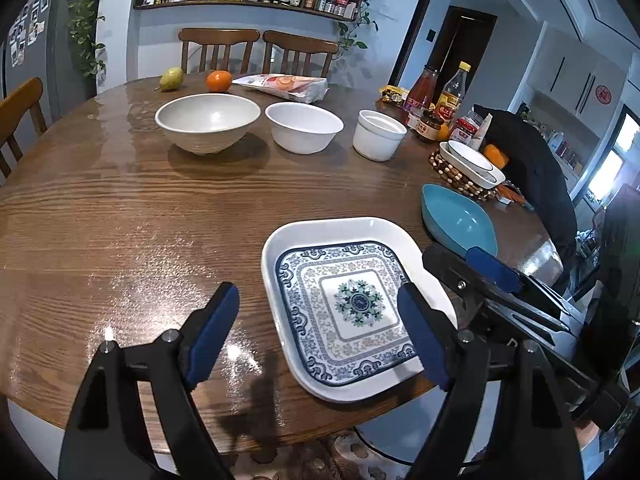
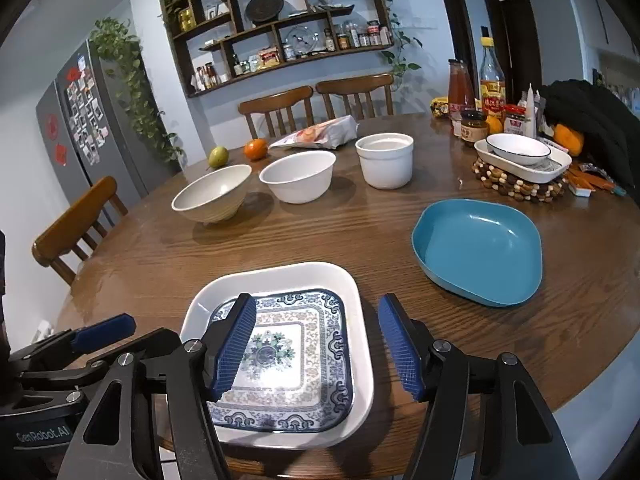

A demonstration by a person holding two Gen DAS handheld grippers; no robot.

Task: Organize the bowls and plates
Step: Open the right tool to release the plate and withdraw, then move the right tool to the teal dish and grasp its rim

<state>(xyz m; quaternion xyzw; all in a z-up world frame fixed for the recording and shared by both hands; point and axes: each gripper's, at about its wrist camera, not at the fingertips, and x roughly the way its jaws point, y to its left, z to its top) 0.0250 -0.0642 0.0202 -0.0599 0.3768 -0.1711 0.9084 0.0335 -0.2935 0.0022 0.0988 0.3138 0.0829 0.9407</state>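
Observation:
A blue-patterned square plate (image 1: 352, 280) (image 2: 296, 360) lies inside a larger white square plate (image 1: 280, 240) (image 2: 280, 276) at the table's near edge. My left gripper (image 1: 320, 332) hangs open above it, one finger over the bare table and the other over the plate's right side. My right gripper (image 2: 318, 344) is also open and straddles the plates' right edge without touching it. A teal square plate (image 1: 456, 220) (image 2: 480, 252) sits to the right. Behind stand a beige bowl (image 1: 208, 120) (image 2: 212, 192), a white bowl (image 1: 304, 126) (image 2: 298, 176) and a white ramekin (image 1: 378, 134) (image 2: 386, 158).
A white oval dish holding a small bowl (image 2: 520, 156) rests on a beaded trivet at the right. Bottles and jars (image 2: 476, 96), a snack bag (image 2: 320, 134), an orange (image 2: 256, 149) and a pear (image 2: 218, 157) line the far side. Wooden chairs (image 2: 76, 224) ring the table.

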